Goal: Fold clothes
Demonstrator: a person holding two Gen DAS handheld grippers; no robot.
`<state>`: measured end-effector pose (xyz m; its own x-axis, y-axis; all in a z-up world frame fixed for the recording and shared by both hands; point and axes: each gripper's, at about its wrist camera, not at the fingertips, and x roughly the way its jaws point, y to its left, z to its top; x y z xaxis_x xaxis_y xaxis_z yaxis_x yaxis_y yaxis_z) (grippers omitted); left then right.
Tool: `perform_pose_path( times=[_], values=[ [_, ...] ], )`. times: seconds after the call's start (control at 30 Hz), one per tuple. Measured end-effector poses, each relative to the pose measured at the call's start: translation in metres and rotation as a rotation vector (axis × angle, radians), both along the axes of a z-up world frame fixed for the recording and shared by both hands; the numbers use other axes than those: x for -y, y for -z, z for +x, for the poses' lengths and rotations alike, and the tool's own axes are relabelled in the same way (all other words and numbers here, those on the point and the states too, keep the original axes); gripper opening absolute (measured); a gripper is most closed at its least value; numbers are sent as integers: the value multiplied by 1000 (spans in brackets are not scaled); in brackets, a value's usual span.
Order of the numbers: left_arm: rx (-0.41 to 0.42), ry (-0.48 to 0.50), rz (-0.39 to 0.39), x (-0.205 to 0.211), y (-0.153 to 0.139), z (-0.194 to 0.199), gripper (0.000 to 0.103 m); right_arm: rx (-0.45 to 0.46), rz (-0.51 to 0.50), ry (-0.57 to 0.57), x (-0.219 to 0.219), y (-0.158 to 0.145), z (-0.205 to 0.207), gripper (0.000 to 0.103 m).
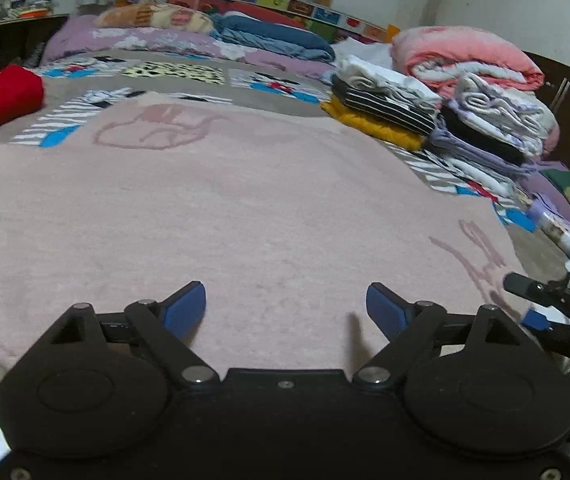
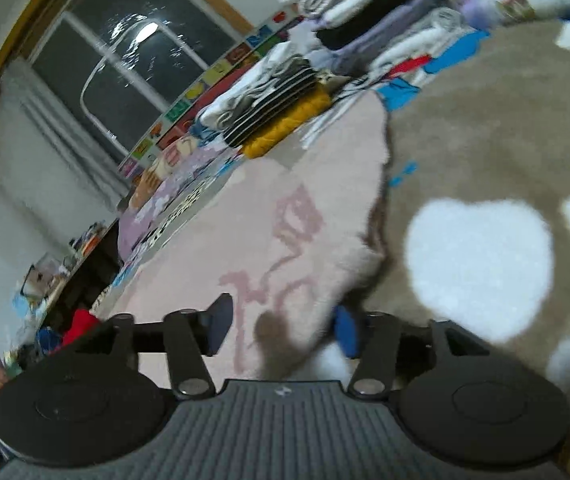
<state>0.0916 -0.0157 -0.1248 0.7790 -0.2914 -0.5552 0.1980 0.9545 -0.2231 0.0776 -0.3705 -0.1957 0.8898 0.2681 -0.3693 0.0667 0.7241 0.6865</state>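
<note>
Lying spread flat across the bed [image 1: 245, 96], a pale pink knitted garment [image 1: 245, 200] with a darker pink pattern fills most of the left wrist view. The left gripper [image 1: 286, 306] hovers low over its near part, blue-padded jaws spread wide with nothing between them. At the right edge of that view, part of the right gripper [image 1: 557, 300] shows near the garment's right side.

In the right wrist view, which is tilted and blurred, the right gripper [image 2: 283, 328] sits at the garment's edge [image 2: 285, 240]. Its jaws are parted; the pink cloth's border runs between the two blue pads, and whether the pads touch it cannot be told. Beside that edge lies a tan blanket [image 2: 485, 140] with white hearts.

Beyond the garment, on the bed's right side, stand stacks of folded clothes [image 1: 385, 100], including a mustard piece and a black-and-white striped one, with a rolled pink quilt [image 1: 465, 56] behind. A red item [image 1: 1, 96] rests at the left side.
</note>
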Motion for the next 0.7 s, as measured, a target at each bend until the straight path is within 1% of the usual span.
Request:
perform_pose_path(
  times=[0.07, 0.27, 0.4, 0.6, 0.7],
  values=[
    [-5, 19, 1, 6, 0, 2, 88, 5, -16, -8, -2, -2, 1, 57],
    [-14, 64, 57, 31, -4, 16, 88, 12, -20, -13, -3, -2, 2, 57],
    [-43, 71, 86, 52, -12, 39, 88, 19, -30, -19, -5, -2, 3, 60],
    [-43, 98, 161, 95, -33, 83, 88, 35, 7, -25, -1, 1, 5, 61],
    [-51, 115, 189, 117, -40, 105, 88, 39, -10, -29, -4, 1, 6, 62]
  ],
)
